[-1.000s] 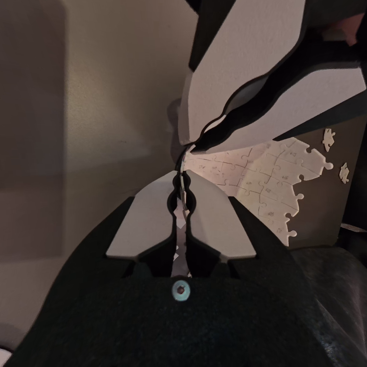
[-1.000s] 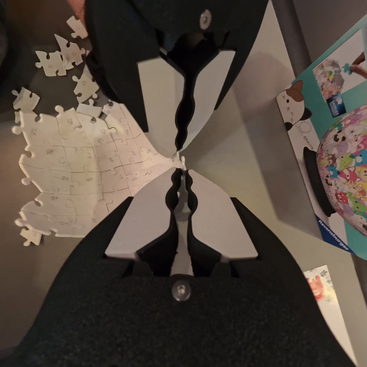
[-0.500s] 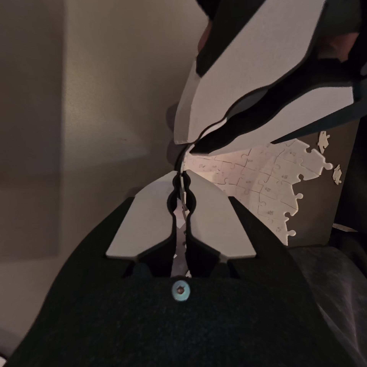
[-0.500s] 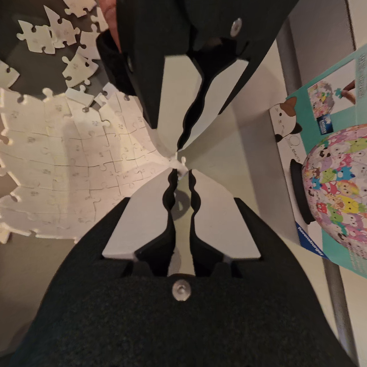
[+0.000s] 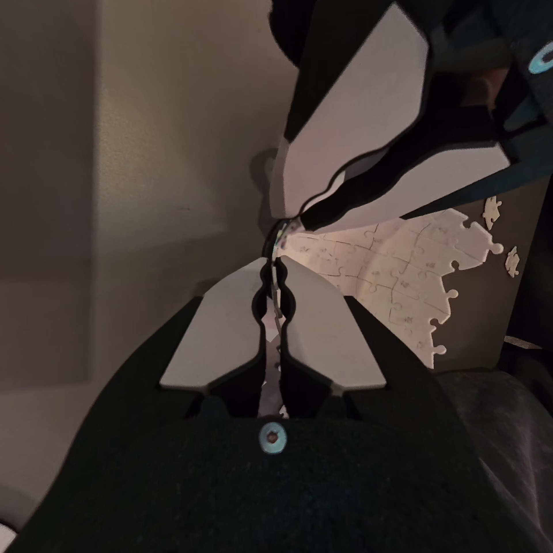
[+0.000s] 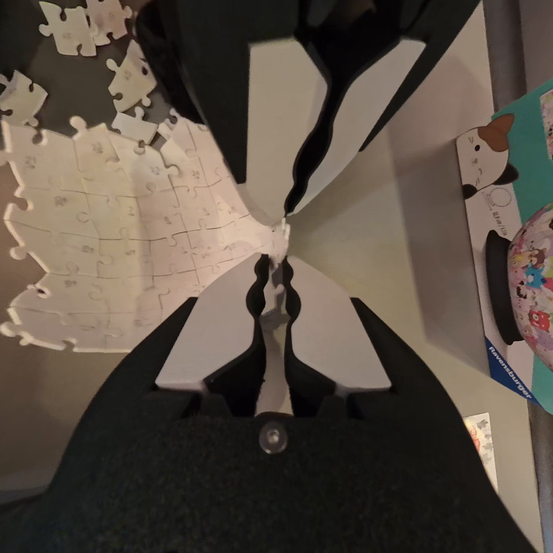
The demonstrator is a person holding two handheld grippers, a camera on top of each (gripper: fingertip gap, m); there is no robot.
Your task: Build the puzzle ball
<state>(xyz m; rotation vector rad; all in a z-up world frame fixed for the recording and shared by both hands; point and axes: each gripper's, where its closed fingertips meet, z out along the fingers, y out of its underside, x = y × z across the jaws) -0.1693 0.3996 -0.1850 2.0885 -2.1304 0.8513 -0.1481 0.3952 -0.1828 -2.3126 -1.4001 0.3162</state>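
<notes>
In the left wrist view the left gripper (image 5: 273,263) fills the lower centre, its fingers pressed nearly together on the thin edge of the assembled puzzle sheet (image 5: 413,269), which fans out pale and curved toward the right of the frame. The right gripper (image 5: 294,223) reaches down from the upper right with its tips closed at the same edge just above, seemingly on a small puzzle piece (image 5: 282,236) seen edge-on; a couple of loose pieces (image 5: 512,261) lie at the far right. In the right wrist view the right gripper (image 6: 276,260) sits at bottom centre, its fingers drawn close with only a narrow gap at the tips, nipping a small white bit where the sheet's edge comes to a point; the left gripper (image 6: 284,217) comes down from the top, shut on that same spot. The sheet (image 6: 113,227) spreads across the left half as several joined rows, with more loose pieces (image 6: 68,33) at upper left, so I judge the ball well short of closed. The puzzle box (image 6: 514,245) at the right edge carries printed writing and a picture of the finished ball; the piece backs bear small marks.
</notes>
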